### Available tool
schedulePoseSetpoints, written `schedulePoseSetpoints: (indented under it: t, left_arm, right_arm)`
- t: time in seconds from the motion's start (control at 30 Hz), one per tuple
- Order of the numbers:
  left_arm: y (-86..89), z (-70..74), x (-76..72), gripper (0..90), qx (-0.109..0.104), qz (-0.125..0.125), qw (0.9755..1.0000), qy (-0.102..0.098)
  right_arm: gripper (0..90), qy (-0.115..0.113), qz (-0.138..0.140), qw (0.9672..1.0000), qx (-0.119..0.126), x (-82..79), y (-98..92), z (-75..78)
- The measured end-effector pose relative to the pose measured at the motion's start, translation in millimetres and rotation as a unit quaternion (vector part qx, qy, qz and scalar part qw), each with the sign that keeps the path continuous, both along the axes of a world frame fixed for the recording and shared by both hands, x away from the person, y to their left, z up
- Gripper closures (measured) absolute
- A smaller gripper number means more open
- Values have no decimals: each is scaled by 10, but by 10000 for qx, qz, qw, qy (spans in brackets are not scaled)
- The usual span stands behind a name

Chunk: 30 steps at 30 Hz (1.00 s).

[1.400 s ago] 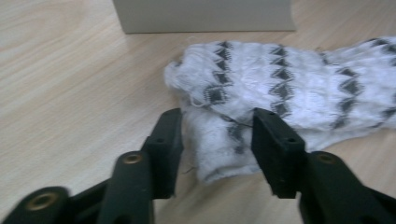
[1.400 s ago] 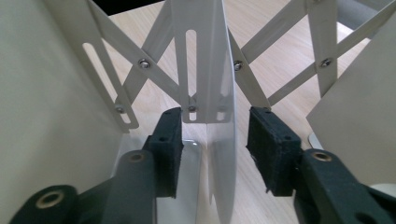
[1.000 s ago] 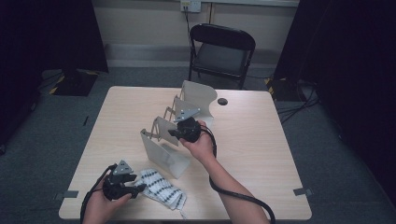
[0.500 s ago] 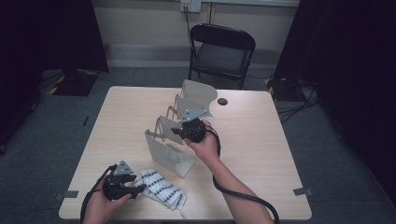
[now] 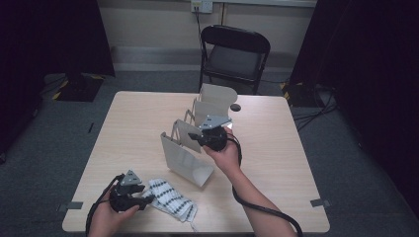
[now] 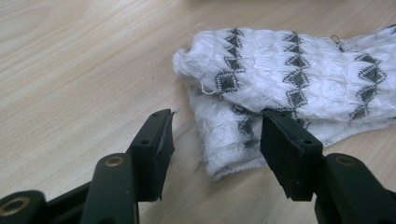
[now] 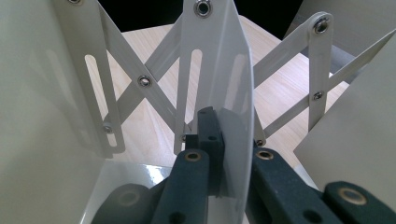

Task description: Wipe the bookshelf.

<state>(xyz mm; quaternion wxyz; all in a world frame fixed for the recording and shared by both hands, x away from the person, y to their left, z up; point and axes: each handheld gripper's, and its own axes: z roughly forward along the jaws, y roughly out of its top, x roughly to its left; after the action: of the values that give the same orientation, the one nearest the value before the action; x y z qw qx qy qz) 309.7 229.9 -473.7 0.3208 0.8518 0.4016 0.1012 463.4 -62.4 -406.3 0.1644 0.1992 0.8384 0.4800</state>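
Observation:
A white folding rack (image 5: 185, 160) of upright panels joined by scissor links stands at the middle of the table. My right gripper (image 5: 199, 137) is shut on one of its middle panels (image 7: 219, 56); in the right gripper view the right gripper (image 7: 231, 135) pinches the panel's thin edge between its jaws. A pair of white socks (image 5: 173, 200) with dark diamond bands lies near the front left edge. My left gripper (image 5: 147, 200) rests low beside them. In the left gripper view the left gripper (image 6: 215, 140) is open, and the socks' (image 6: 289, 79) cuff end lies between its jaws, unpressed.
The light wooden table (image 5: 296, 163) has bare room on its right and far left. A small dark round thing (image 5: 235, 107) lies behind the rack. A black folding chair (image 5: 234, 54) stands beyond the far edge. Cables trail from both grippers.
My right gripper has moved a little to the right with the panel in its grip, and the rack's near panel has followed. The left gripper and the socks have stayed put.

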Motion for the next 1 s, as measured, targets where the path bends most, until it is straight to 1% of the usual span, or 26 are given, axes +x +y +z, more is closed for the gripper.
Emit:
schedulePoseSetpoints:
  t: [0.07,0.13,0.2,0.23,0.27,0.33,0.5,0.53,0.6,0.67,0.8,0.9,1.0]
  left_arm:
    - [-10,-4,-2,441,-40,26,10000,-1]
    - [-13,-3,2,443,-20,11,10000,2]
    - [-21,-6,4,443,-44,22,10000,-5]
    - [-21,-3,6,444,-23,7,10000,-6]
    - [-25,-4,5,444,-36,14,10000,6]
    - [-25,-4,7,445,-15,-5,10000,4]
    - [-35,-16,4,445,-71,22,10000,29]
    - [-38,-14,9,445,-86,11,9999,56]
    - [-42,-14,13,445,-92,-3,9999,47]
    - [-60,-19,14,452,-177,17,9998,95]
    - [-70,-23,25,471,-240,-24,9996,157]
    - [-80,-26,32,476,-277,-24,9994,194]
    - [-91,-21,29,490,-307,-59,9993,211]
  right_arm:
    - [880,-69,7,10000,-39,-12,-39,22]
    - [879,-59,-5,10000,42,-19,-94,37]
    - [878,-74,16,9999,66,-41,-144,48]
    - [878,-95,33,9999,65,-58,-168,43]
    - [879,-81,51,9999,61,-78,-193,36]
    - [881,-129,68,9999,2,-124,-245,14]
    - [894,-99,150,9998,-7,-230,-395,-72]
    - [894,-84,155,9998,0,-242,-419,-87]
    - [894,-97,162,9998,20,-253,-443,-96]
    - [895,-51,138,9999,86,-266,-509,-117]
    - [895,91,129,9996,234,-271,-598,-188]
    - [894,112,105,9996,249,-278,-635,-209]
    - [875,124,78,9997,198,-288,-637,-236]
